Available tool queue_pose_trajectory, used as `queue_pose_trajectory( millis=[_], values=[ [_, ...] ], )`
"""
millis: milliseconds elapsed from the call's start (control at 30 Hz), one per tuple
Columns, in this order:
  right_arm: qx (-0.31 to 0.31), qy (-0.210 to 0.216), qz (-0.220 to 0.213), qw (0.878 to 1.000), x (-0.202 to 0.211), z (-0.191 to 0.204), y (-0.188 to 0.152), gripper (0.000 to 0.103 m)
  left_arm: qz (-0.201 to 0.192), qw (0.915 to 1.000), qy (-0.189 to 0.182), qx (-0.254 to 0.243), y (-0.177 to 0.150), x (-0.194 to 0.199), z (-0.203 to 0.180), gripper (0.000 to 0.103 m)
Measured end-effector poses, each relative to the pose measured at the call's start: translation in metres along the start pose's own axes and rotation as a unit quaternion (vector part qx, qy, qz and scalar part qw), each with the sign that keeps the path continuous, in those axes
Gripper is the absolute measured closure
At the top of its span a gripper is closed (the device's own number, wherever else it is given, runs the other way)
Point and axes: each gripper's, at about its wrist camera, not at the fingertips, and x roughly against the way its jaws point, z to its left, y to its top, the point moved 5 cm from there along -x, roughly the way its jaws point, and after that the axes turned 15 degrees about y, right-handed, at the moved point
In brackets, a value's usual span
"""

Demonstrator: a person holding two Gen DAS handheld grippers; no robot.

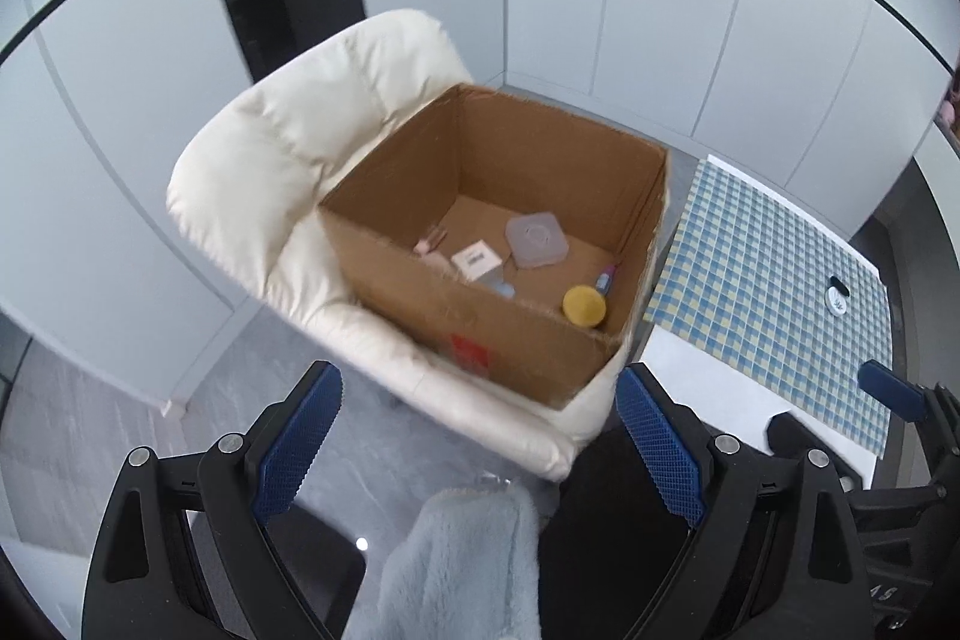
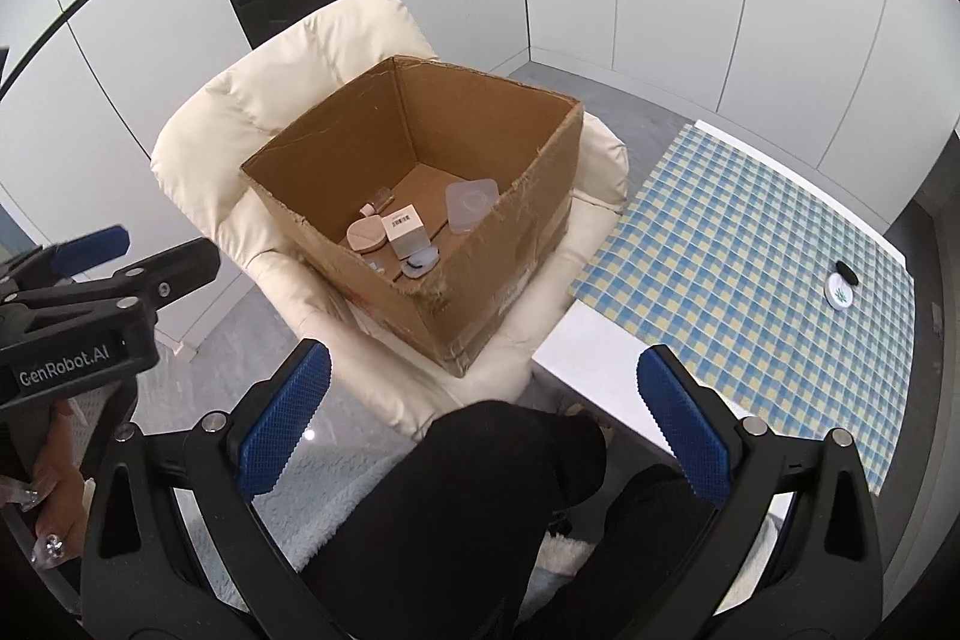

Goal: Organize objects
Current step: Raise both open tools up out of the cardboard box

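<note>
Both hand-held grippers, left (image 1: 477, 445) and right (image 2: 483, 424), were held wide and empty. The small round white jar (image 2: 839, 293) on the checked-cloth counter (image 2: 750, 244) would best be gripped squarely, then carried to the open brown cardboard box (image 2: 420, 196).

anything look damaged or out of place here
The cardboard box on the cream chair has torn, ragged top edges and a crumpled near corner. One small round jar sits alone on the checked tablecloth, outside the box.
</note>
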Motion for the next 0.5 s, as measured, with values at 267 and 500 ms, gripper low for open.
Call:
queue_pose_trajectory(
  millis=[267, 500],
  values=[
    [-0.003, -0.003, 0.005, 1.000, 0.028, 0.008, -0.031, 0.000, 0.004, 0.9996, 0.010, 0.025, -0.030, 0.010, 0.032, 0.010],
    [0.032, -0.036, -0.003, 0.999, 0.042, 0.019, -0.037, 0.000, -0.005, 0.9998, -0.007, 0.019, -0.032, 0.016, 0.021, 0.010]
  ],
)
